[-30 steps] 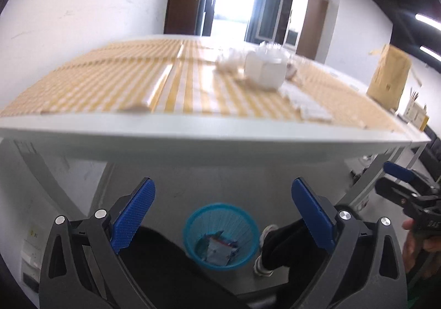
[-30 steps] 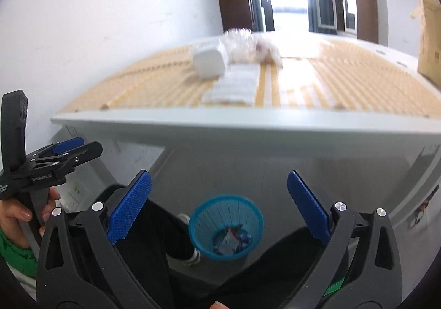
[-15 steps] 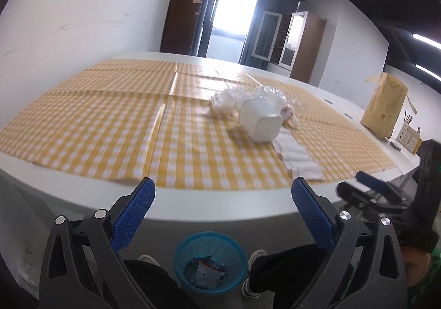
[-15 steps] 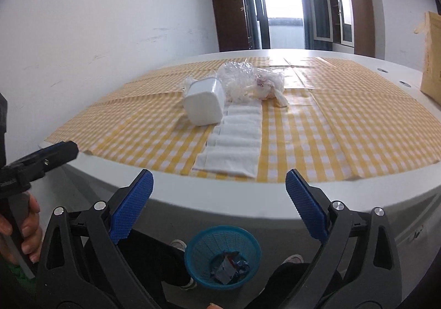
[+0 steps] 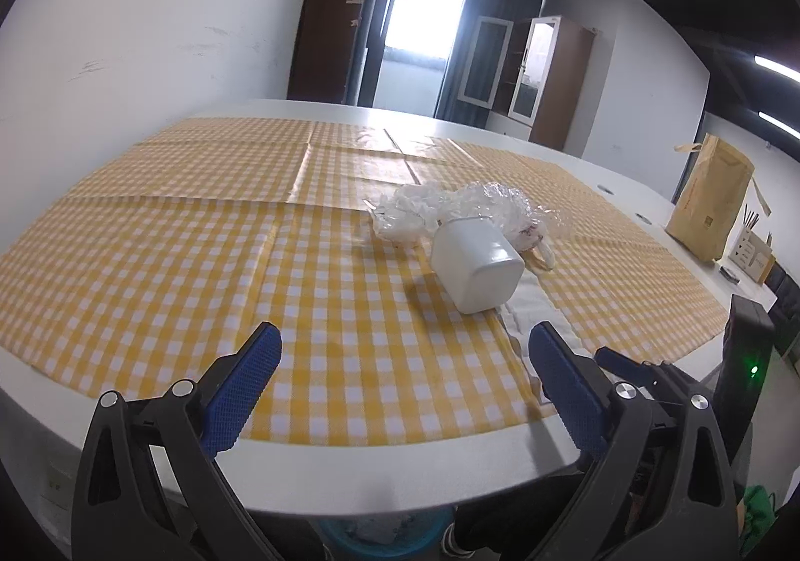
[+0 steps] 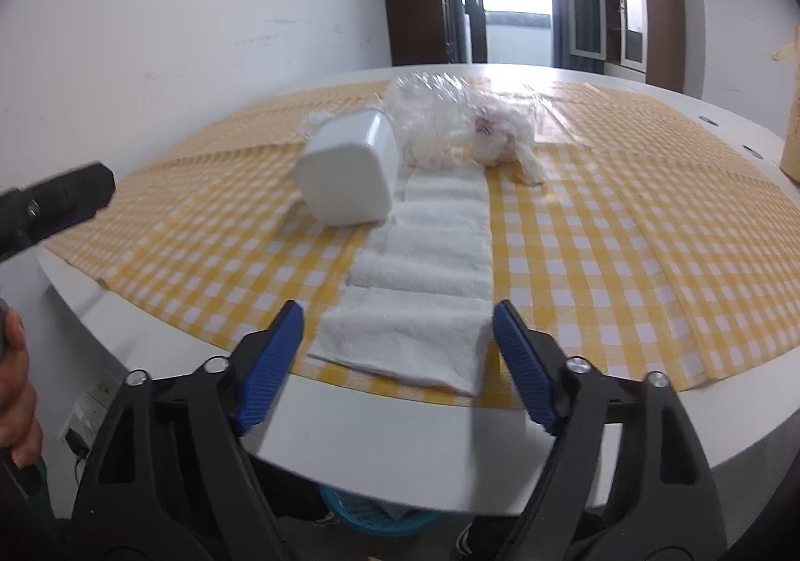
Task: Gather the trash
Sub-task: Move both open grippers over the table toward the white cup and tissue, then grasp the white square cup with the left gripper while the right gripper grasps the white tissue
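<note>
A white plastic container (image 5: 477,268) (image 6: 350,171) lies on its side on the yellow checked tablecloth (image 5: 200,261). Crumpled clear plastic wrap (image 5: 465,208) (image 6: 450,116) lies just behind it. A folded white towel (image 6: 425,276) (image 5: 537,311) stretches from the container toward the table's near edge. My left gripper (image 5: 402,371) is open and empty above the near edge, short of the container. My right gripper (image 6: 397,356) is open and empty over the towel's near end. A blue mesh trash basket (image 6: 380,516) (image 5: 380,536) stands on the floor under the table edge, mostly hidden.
A brown paper bag (image 5: 710,206) and a small box with sticks (image 5: 752,251) stand at the table's far right. The white wall runs along the left. The right gripper shows in the left wrist view (image 5: 640,368); the left one in the right wrist view (image 6: 55,206).
Both grippers have risen from below the table edge to above the tabletop and moved toward the trash. The basket has dropped almost out of view. Both jaws stayed open.
</note>
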`<state>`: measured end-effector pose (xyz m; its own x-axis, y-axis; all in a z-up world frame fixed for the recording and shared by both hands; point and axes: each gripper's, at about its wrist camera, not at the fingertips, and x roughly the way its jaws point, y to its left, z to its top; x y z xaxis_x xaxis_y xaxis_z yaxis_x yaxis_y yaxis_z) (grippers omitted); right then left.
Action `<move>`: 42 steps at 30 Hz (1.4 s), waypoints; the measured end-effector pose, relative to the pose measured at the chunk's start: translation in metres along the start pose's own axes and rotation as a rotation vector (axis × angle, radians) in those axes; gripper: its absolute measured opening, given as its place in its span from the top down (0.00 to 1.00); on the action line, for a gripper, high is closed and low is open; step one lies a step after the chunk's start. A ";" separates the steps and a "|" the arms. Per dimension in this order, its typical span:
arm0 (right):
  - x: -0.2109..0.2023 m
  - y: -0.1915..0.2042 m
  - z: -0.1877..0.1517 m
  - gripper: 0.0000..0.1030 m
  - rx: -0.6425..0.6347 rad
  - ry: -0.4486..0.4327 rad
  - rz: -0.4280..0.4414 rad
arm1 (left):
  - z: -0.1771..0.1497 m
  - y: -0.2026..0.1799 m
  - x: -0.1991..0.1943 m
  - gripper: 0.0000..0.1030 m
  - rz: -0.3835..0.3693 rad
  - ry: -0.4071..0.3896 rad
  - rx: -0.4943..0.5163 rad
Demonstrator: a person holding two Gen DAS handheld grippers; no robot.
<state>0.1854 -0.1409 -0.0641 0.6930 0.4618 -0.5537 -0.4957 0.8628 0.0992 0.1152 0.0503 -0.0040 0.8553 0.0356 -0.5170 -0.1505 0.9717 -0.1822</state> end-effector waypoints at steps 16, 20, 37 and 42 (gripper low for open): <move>0.006 0.004 -0.002 0.72 -0.055 -0.031 -0.066 | 0.041 -0.045 0.097 0.06 -0.015 0.119 0.049; 0.006 0.009 -0.003 0.85 -0.075 -0.037 -0.042 | 0.039 -0.054 0.116 0.06 -0.004 0.148 0.061; -0.022 -0.016 0.007 0.96 0.032 -0.086 0.064 | 0.036 -0.026 0.092 0.36 -0.048 0.116 -0.058; -0.046 -0.014 0.013 0.96 0.027 -0.132 0.068 | 0.025 -0.014 0.054 0.36 -0.085 0.077 -0.091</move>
<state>0.1670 -0.1714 -0.0295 0.7218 0.5412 -0.4313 -0.5310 0.8328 0.1564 0.1756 0.0445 -0.0085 0.8268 -0.0674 -0.5584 -0.1263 0.9452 -0.3011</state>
